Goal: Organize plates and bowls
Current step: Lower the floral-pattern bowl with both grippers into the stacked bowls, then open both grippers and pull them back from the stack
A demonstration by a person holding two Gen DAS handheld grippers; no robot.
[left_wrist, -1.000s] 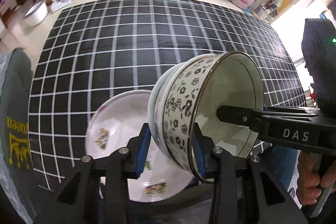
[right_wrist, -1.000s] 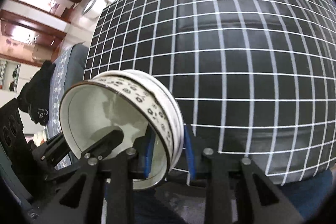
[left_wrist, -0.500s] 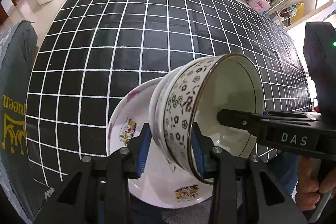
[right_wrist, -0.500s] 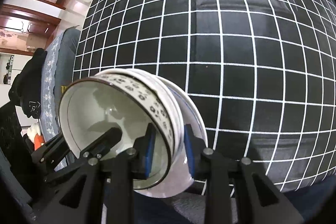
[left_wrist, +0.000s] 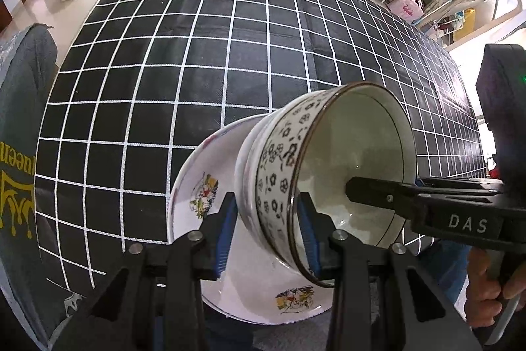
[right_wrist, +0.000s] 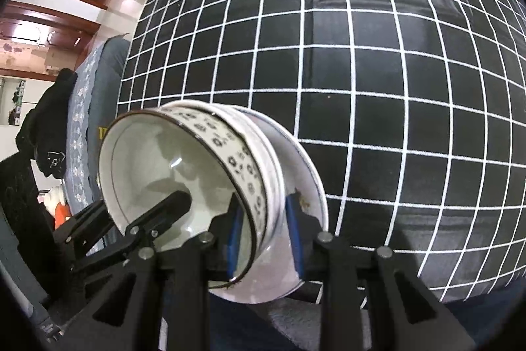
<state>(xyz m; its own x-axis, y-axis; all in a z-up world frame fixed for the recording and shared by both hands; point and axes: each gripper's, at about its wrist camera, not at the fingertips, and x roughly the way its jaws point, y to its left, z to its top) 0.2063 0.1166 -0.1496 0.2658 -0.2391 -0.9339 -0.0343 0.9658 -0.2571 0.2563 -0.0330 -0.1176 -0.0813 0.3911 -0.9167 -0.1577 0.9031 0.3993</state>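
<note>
Porcelain bowls (left_wrist: 328, 173) between both grippers

Bowl (left_wrist: 286, 166) white, black flower print; plate (left_wrist: 210, 206) white, possibly floral motifs; cloth (left_wrist: 197, 55) black, white grid.

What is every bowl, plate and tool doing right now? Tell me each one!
Black-flowered white ceramic bowl: tipped on its side, nested in another bowl, pinched at the rim from both sides.
Plain white outer bowl: tipped, nested under the flowered one.
White plate with colourful pictures: behind the bowls, at the cloth's near edge.
Left tool: shut on the bowls' rims.
Right tool: shut on the bowls' rims.
Black white-gridded cloth: spread flat.
</note>
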